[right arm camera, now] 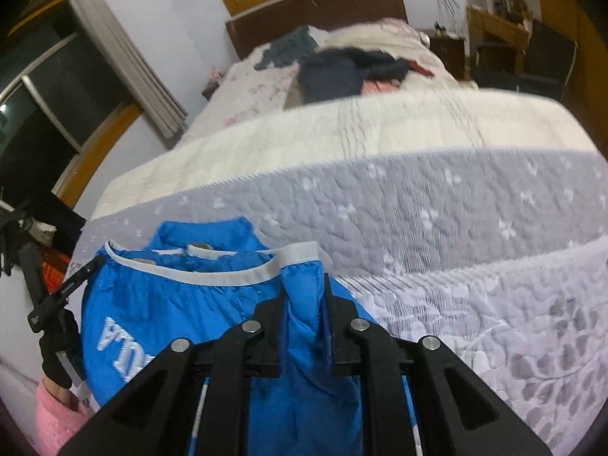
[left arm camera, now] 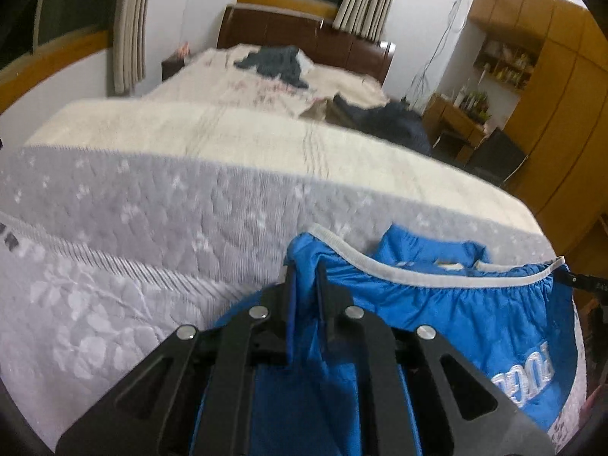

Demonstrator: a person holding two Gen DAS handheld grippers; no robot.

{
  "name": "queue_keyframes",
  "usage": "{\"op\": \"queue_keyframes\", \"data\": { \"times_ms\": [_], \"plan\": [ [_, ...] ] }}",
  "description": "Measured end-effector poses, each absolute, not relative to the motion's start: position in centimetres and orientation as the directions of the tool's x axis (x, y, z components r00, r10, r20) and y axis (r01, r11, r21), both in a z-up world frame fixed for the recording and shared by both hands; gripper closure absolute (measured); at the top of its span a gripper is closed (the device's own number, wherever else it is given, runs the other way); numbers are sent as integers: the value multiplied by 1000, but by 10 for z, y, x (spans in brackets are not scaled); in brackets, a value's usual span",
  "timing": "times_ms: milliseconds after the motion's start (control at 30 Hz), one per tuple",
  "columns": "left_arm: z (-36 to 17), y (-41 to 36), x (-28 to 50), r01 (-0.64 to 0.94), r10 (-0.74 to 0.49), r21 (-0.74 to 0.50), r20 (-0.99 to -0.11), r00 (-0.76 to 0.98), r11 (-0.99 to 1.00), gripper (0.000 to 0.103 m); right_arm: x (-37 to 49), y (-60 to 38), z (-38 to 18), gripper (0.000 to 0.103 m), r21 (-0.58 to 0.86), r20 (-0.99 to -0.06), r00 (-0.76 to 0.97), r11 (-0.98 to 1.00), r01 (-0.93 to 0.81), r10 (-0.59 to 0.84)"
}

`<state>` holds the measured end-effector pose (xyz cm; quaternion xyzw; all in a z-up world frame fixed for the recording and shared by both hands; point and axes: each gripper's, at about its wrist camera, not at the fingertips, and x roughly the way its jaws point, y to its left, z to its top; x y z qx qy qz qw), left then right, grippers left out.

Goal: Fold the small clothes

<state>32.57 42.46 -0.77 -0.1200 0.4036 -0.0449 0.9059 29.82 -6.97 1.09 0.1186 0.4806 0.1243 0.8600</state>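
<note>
Blue shorts (left arm camera: 437, 304) held up by the white elastic waistband (left arm camera: 364, 254), stretched between two tools above the near end of the bed (left arm camera: 190, 209). Left hand-held gripper (left arm camera: 306, 296) clamped on blue cloth at one end of the waistband; right hand-held gripper (right arm camera: 306, 304) clamped likewise at the other end, a fold of fabric pinched between each pair of fingers. White lettering (right arm camera: 121, 345) on the front of the garment, too warped by the lens to read. Step in hand, by the look of it: the lift and spread ahead of the first fold, garment hanging free rather than lying flat. Next move likely to call for lowering the shorts onto the grey quilted cover (right arm camera: 456, 209) with the waistband kept taut, then bringing one side across the other without letting either pinch slip. Ample open quilt directly ahead, nothing lying in the landing spot. Further up the bed, well apart from the work: a dark navy heap of clothes (right arm camera: 342, 72), a grey-blue garment (left arm camera: 273, 60) near the headboard (left arm camera: 304, 34), a scrap of pink (right arm camera: 380, 85) beside the navy pile. Pink sleeve (right arm camera: 57, 414) and black glove (right arm camera: 57, 349) at the edge of the right view, behind the left tool. Main risk: slack, slippery cloth bunching on touchdown.
</note>
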Motion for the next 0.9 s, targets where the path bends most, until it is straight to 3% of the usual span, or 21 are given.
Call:
{"op": "queue_keyframes", "data": {
  "times_ms": [167,400,600,900],
  "plan": [
    [-23,431,330,-34,-185,-270,-740,646,962,83,306,-77,-20,86,356,-812,474,933,-59,340],
    [-32,445,331,-109,-179,-306,-772,610,946,52,307,-85,-36,78,398,-807,470,917,-15,358],
    [1,456,302,-125,-134,-287,-733,667,950,51,271,-104,4,65,437,-750,532,898,-49,393],
    [53,435,221,-60,-106,-216,-681,725,975,40,184,-112,24,59,429,-761,487,896,-118,429]
  ]
}}
